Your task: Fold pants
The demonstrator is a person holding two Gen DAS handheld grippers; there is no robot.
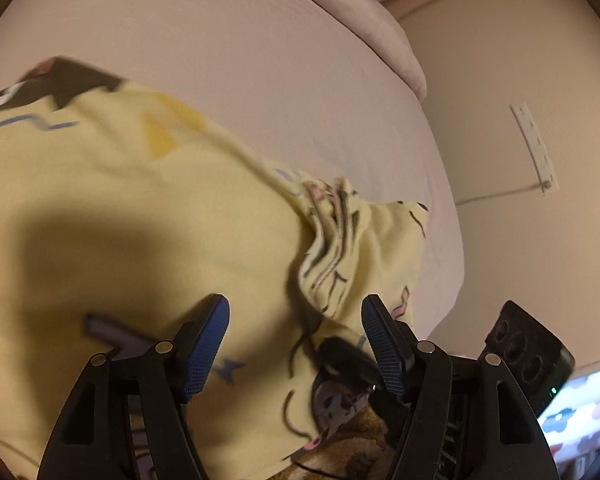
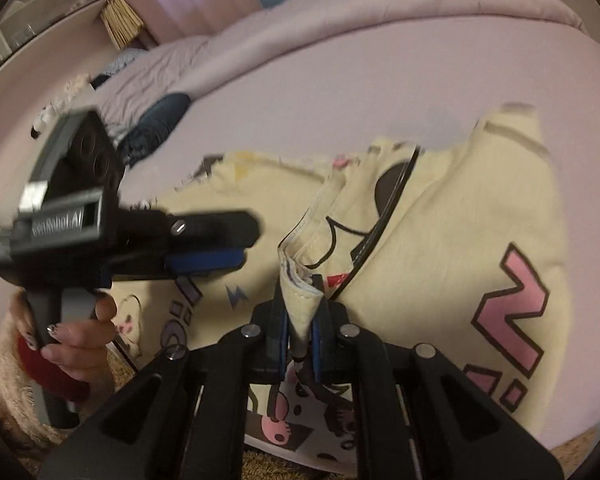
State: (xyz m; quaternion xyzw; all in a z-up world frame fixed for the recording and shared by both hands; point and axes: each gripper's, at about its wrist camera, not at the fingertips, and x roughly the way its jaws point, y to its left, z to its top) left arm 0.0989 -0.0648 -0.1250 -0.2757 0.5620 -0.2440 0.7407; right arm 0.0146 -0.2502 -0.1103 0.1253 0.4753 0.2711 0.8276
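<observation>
- Pants (image 2: 440,248): pale yellow w/ cartoon print, spread on lilac bed (image 2: 340,80)
- Left gripper (image 1: 296,340): tongs apart, above fabric
- Right gripper (image 2: 300,320): clamped on bunched pants edge

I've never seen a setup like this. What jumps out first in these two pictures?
The pale yellow cartoon-print pants, spread over a pinkish bed, catch the eye first. In the right wrist view, the right tool pinches a bunched fold of them, low in the middle. To the left there, a hand with dark painted nails holds the left tool, which in its own view hangs open above the fabric.
</observation>
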